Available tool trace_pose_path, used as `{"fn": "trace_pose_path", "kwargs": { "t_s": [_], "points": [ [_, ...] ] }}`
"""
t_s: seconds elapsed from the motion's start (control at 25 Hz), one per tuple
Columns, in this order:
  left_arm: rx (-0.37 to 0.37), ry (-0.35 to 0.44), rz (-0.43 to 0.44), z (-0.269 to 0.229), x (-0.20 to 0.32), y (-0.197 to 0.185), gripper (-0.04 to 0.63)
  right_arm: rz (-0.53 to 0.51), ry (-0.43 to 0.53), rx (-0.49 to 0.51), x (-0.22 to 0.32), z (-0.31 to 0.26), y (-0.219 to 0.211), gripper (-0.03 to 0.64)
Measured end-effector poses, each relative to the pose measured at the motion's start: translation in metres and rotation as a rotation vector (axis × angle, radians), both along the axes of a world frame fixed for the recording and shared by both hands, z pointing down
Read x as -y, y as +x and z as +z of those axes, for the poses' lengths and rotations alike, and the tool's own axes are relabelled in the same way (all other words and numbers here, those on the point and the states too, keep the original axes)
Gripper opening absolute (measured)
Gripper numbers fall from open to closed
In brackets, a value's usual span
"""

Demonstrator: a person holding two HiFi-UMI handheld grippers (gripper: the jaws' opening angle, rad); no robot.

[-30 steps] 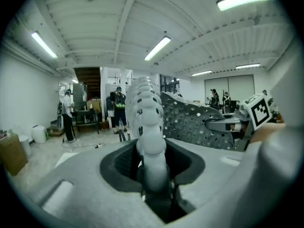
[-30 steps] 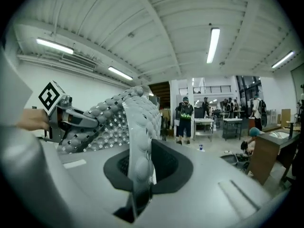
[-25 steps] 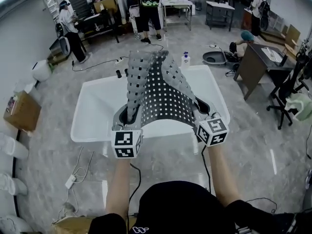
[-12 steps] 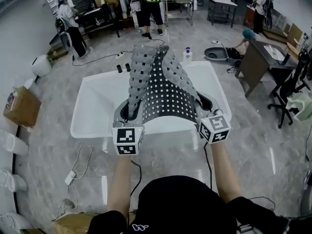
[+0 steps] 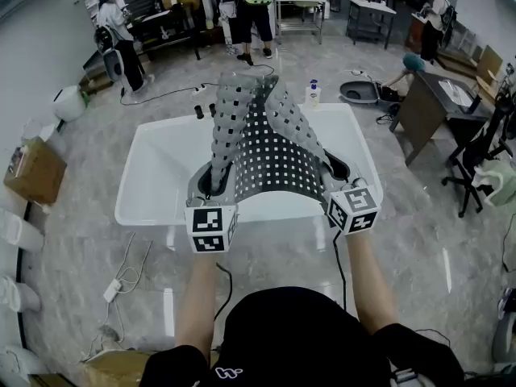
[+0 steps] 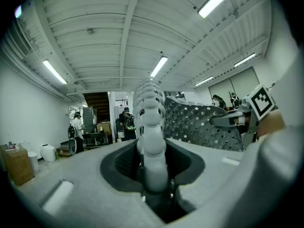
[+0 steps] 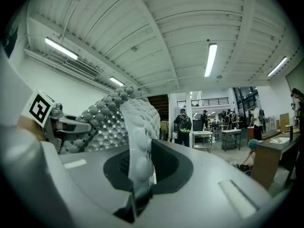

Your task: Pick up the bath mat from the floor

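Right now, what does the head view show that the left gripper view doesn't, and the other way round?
Only the head view: the white tub below the held bath mat, the person's forearms, and a cardboard box on the floor. Only the left gripper view: the ceiling light strips and, close up, the left gripper with its jaws closed on the mat's bunched edge. Both: the mat draped between the grippers, and the right gripper with its marker cube, holding the other edge.
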State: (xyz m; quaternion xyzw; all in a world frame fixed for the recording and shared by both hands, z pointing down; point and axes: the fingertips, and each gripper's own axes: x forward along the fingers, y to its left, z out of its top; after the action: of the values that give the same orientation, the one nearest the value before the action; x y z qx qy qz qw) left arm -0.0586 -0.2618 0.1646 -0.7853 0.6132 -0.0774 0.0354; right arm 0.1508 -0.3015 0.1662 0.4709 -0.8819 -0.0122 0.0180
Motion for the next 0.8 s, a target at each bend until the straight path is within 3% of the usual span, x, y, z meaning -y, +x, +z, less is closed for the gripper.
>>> {"fn": "trace_pose_path", "kwargs": {
  "t_s": [0.8],
  "points": [
    [-0.037, -0.028, -0.022, 0.0087, 0.0019, -0.0107, 0.130, 0.015, -0.023, -0.002, 0.0028, 0.0011, -0.0087, 0.020]
  ]
}}
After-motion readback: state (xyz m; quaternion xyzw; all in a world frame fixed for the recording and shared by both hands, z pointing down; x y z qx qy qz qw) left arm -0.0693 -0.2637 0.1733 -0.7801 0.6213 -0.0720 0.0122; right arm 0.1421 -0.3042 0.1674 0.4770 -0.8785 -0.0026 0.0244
